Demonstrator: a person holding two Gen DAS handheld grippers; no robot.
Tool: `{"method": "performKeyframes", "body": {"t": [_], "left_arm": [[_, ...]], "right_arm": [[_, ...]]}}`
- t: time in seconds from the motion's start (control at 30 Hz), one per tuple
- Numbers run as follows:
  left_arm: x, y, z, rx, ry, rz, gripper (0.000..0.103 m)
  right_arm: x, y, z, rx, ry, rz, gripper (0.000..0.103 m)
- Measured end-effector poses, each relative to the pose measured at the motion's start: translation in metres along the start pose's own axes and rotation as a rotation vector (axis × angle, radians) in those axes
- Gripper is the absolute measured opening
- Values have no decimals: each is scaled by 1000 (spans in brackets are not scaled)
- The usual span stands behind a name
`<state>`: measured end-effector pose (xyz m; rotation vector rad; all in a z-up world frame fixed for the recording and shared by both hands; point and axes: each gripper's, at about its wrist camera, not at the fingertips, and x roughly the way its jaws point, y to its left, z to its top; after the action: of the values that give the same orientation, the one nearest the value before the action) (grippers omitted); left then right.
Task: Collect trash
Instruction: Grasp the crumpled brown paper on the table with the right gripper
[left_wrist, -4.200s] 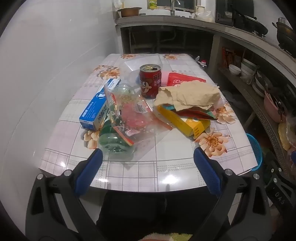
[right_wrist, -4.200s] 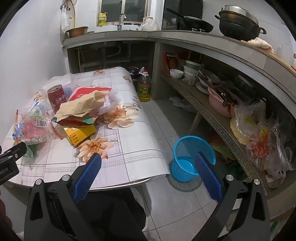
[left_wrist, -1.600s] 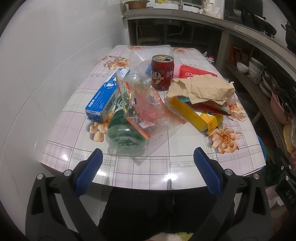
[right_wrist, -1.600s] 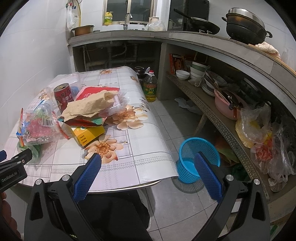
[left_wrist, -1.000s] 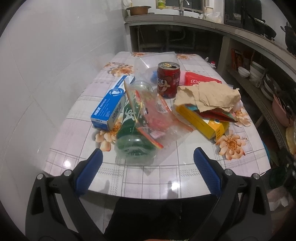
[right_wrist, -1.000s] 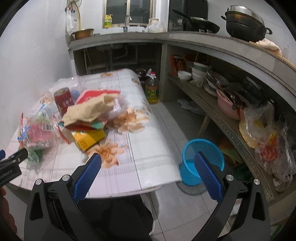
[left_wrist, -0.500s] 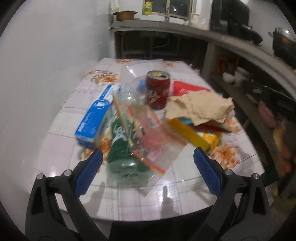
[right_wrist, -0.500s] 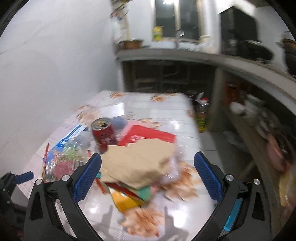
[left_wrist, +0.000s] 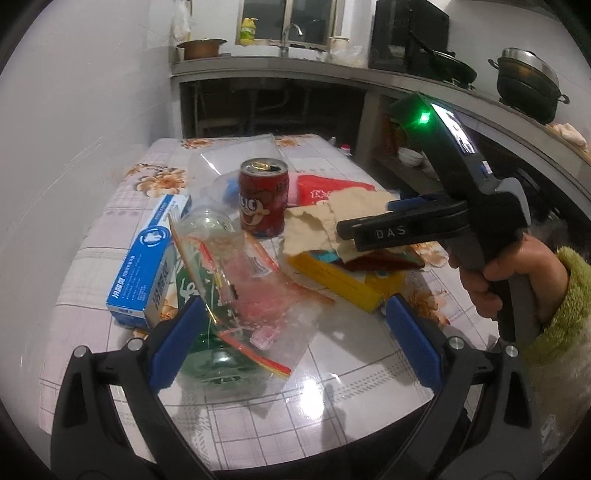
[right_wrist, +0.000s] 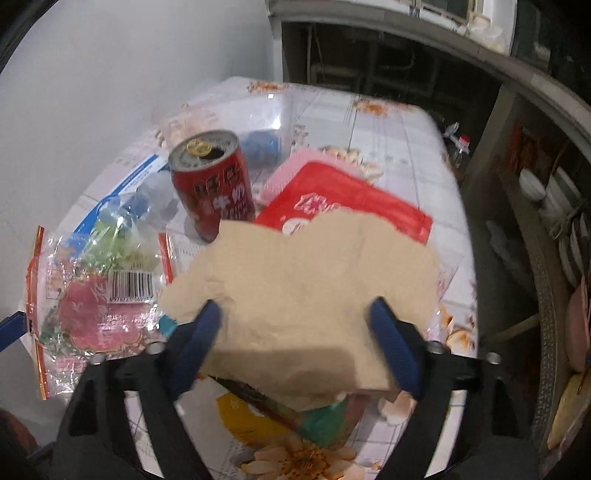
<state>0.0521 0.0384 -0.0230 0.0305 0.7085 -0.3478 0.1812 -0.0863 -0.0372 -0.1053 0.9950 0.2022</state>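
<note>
Brown paper (right_wrist: 306, 291): a crumpled, torn sheet is seen lying on top of the heap of trash on the surface (left_wrist: 280, 410); it is flanked by the two fingers of the right hand-held gripper (right_wrist: 295, 343).
Right hand-held gripper: its jaws are closing with the brown paper between them; the blue pads are not seen pressing on the paper. In the left wrist view it is shown held by a hand (left_wrist: 495, 280) in a fuzzy green sleeve (left_wrist: 561, 306).
Left hand-held gripper (left_wrist: 295, 339): released, jaws spread wide over the near edge of the surface, nothing gripped.
Under the paper: a yellow carton (left_wrist: 340, 280) and coloured wrappers are partly covered; a red packet (right_wrist: 343, 195) lies just behind.
Red drink can (left_wrist: 264, 197): upright beside the paper, its top opened; what is inside cannot be told.
Clear plastic bag (left_wrist: 251, 291): printed in red, with a barcode; it is draped over a green plastic bottle (left_wrist: 218, 362) that lies on its side. Whether the bag holds anything cannot be told.
Blue and white box (left_wrist: 147, 266): closed, lying flat at the left of the bottle.
Clear bag at the back (left_wrist: 236, 158): a blue object is seen through it.
Counter (left_wrist: 280, 66): a metal pot and a yellow bottle stand on it, well apart from the trash.
</note>
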Motion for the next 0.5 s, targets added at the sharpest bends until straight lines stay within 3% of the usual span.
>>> {"method": "performKeyframes", "body": {"t": [0.27,0.33,0.4,0.5], "left_arm": [[-2,6,5,30,-21,-42,94],[-2,7,6,24,-23,-52,94],[-2,9,10,22,-23,-61,94],[-2,10,15,25,-26,-68,94]], "right_arm": [[3,-1,-3,57,80,50,34],[6,-3,-3,70,86,67,18],[3,-4,-2,86,79,81,10],[-14,-9,4,119,19,113,8]]}}
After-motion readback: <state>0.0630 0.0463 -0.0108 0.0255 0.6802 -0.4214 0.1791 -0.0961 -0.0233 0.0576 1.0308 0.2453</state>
